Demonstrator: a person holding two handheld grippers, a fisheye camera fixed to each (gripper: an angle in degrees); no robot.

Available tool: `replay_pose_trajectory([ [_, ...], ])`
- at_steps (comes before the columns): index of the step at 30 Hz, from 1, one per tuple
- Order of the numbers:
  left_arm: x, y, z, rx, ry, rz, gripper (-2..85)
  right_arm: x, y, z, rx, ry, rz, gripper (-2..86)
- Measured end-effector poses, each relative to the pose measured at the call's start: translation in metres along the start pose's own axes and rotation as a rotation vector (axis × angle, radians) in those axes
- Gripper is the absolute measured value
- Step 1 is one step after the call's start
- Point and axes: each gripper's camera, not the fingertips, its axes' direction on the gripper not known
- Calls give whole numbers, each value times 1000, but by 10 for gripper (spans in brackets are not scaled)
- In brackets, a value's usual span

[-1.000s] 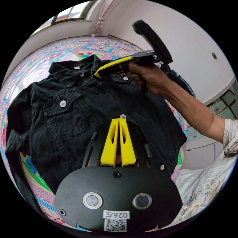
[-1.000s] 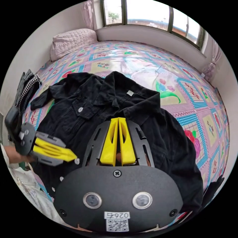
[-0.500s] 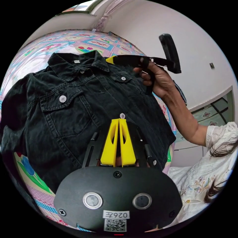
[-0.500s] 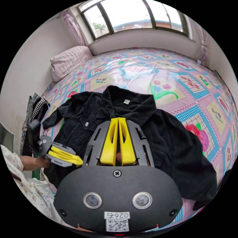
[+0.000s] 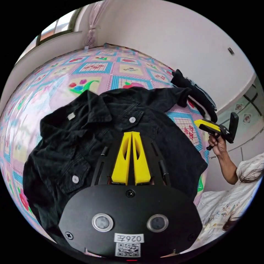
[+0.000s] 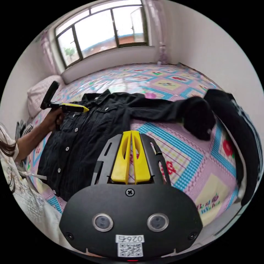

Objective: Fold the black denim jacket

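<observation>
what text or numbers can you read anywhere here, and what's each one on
Sheet: coloured lettering in a yellow square, too blurred to quote.
Jacket: white neck tag, too small to read.
Left gripper: white sticker on its body, a printed label, left unquoted.
Right gripper: a like sticker, left unquoted.
No other text.

We see the black denim jacket (image 5: 82,143) lying flat and front side up on the bed, unfolded and buttoned. In the left gripper view its collar (image 5: 82,110) points toward ten o'clock, with silver buttons (image 5: 132,120) on both chest pockets. In the right gripper view one sleeve (image 6: 162,107) stretches straight out toward three o'clock, ending in a bunched cuff.
</observation>
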Motion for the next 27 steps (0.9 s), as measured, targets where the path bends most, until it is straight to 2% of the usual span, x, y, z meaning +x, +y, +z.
replay_pose_trajectory([
  [4,25,-64,33,18,141,158,6,60,23,-46,59,93,190,10],
  [6,40,-109,60,16,244,206,49,84,27,-57,58,91,242,33],
  [11,59,-195,129,-48,419,220,79,146,20,-77,70,36,326,61],
  [15,81,-250,194,-100,524,204,108,201,13,-94,128,-152,425,53],
  [19,105,-275,254,-134,516,202,117,240,10,-103,182,-277,515,46],
  [22,124,-271,310,-249,602,216,105,257,6,-113,227,-320,557,57],
  [25,151,-244,353,-364,572,328,93,271,3,-121,250,-364,610,79],
  [27,175,-217,375,-420,485,467,82,279,5,-124,255,-379,648,89],
])
